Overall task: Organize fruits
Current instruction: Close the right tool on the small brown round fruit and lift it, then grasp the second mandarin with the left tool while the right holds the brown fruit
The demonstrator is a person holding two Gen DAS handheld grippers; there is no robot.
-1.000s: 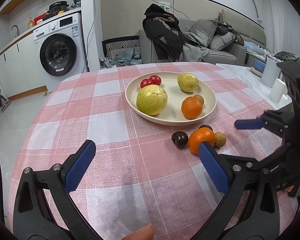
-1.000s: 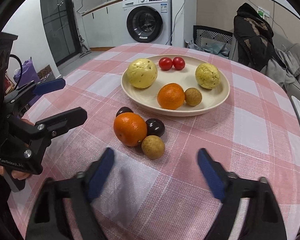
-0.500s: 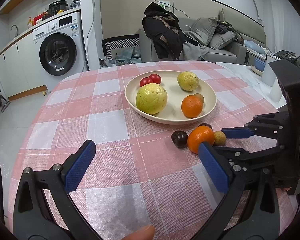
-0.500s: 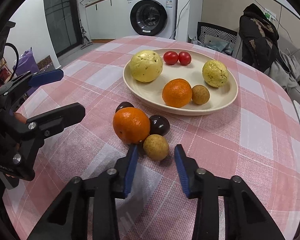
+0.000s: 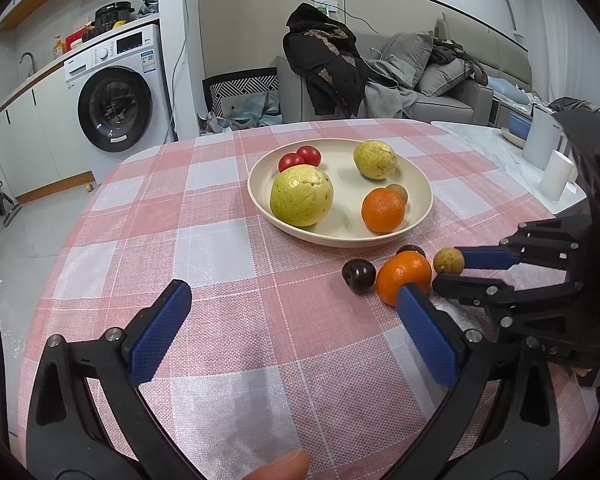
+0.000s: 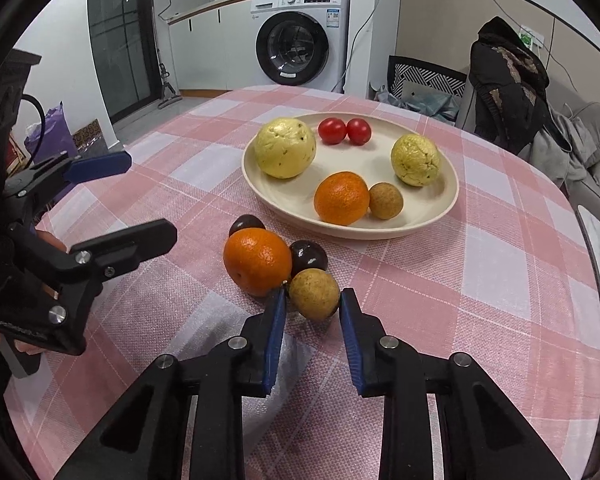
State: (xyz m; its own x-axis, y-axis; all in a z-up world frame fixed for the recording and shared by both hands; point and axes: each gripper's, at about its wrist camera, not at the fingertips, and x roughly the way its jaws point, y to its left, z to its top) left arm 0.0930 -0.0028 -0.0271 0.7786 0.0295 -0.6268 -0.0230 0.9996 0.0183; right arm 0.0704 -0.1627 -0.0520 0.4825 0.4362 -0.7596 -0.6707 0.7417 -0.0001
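A cream plate (image 6: 440,216) (image 5: 422,184) on the pink checked table holds two yellow guavas, two cherry tomatoes, an orange and a small brown longan. In front of it lie a loose orange (image 6: 257,261) (image 5: 404,276), two dark plums (image 6: 309,257) (image 5: 358,275) and a brown longan (image 6: 314,294) (image 5: 448,261). My right gripper (image 6: 313,304) has its blue pads on either side of this longan, narrowed around it, with small gaps still showing. My left gripper (image 5: 296,312) is wide open and empty above the cloth, left of the loose fruit.
A white marble side table (image 5: 512,160) with white cups stands at the right of the left wrist view. A washing machine (image 5: 116,104) and a sofa with a dark coat (image 5: 328,64) are beyond the table. The table edge curves away at the left.
My right gripper has moved forward to the loose longan and narrowed from wide open to closely flanking it. The left gripper has stayed still and open.
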